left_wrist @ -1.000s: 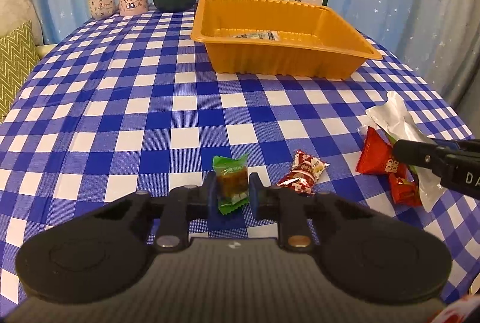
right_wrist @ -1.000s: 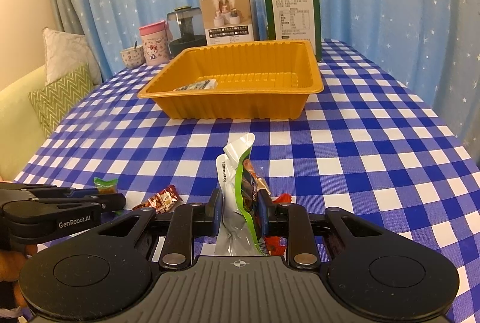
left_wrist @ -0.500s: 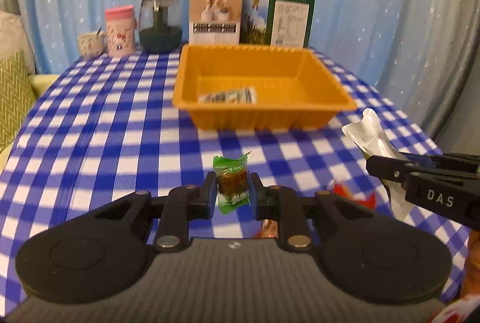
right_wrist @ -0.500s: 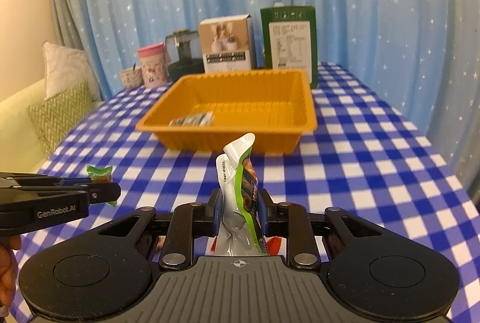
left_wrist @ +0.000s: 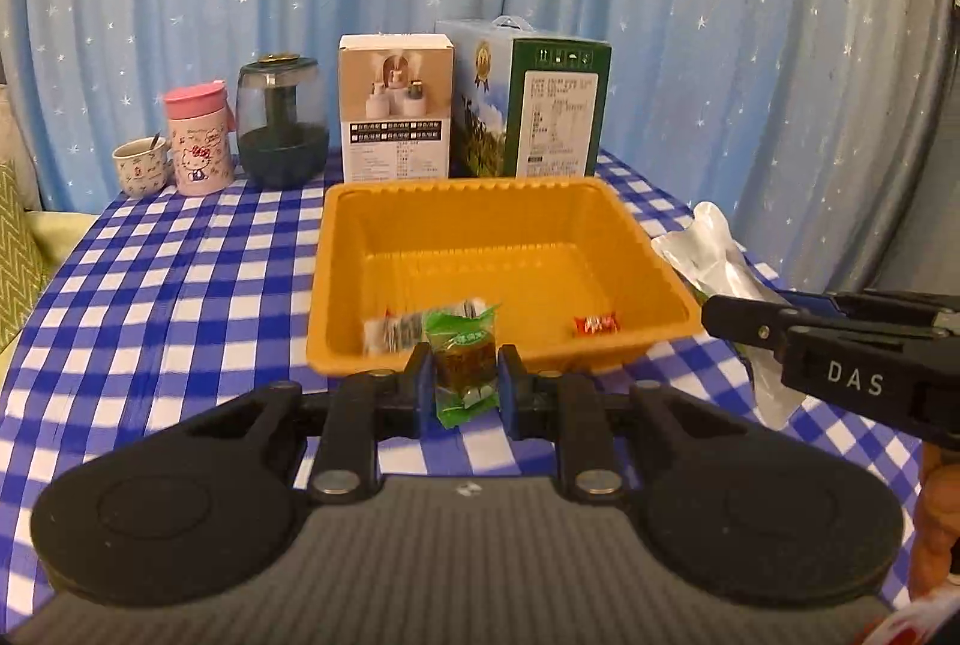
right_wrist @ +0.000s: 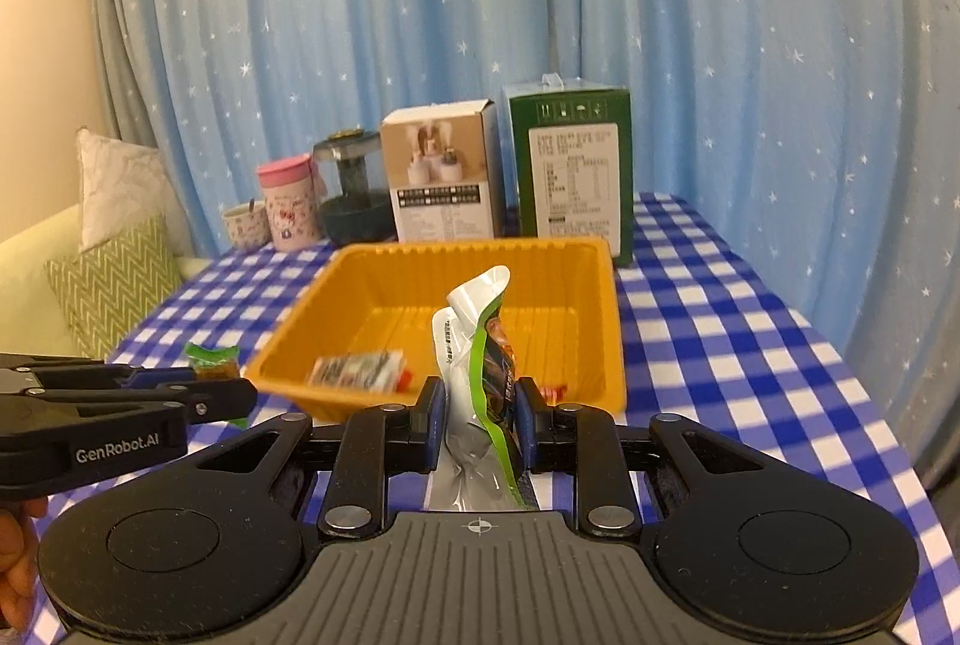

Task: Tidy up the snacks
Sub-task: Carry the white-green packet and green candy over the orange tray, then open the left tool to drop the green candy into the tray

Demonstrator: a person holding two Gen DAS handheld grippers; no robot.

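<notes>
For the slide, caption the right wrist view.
Right gripper shut on a silver-green snack pouch, facing the orange tray on a blue checked table.

Orange tray [left_wrist: 660,261] open from above, boxes [left_wrist: 396,105] and jar [left_wrist: 282,129] crowding its far side, checkered table [left_wrist: 150,285] bare leftward

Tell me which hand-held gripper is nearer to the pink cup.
Left. The left hand-held gripper, shut on a green candy, is on the pink cup side of the tray; the right hand-held gripper, holding a pouch, is farther across.

Warm dim indoor light, slight motion blur, fisheye-bent edges, dark corners
</notes>
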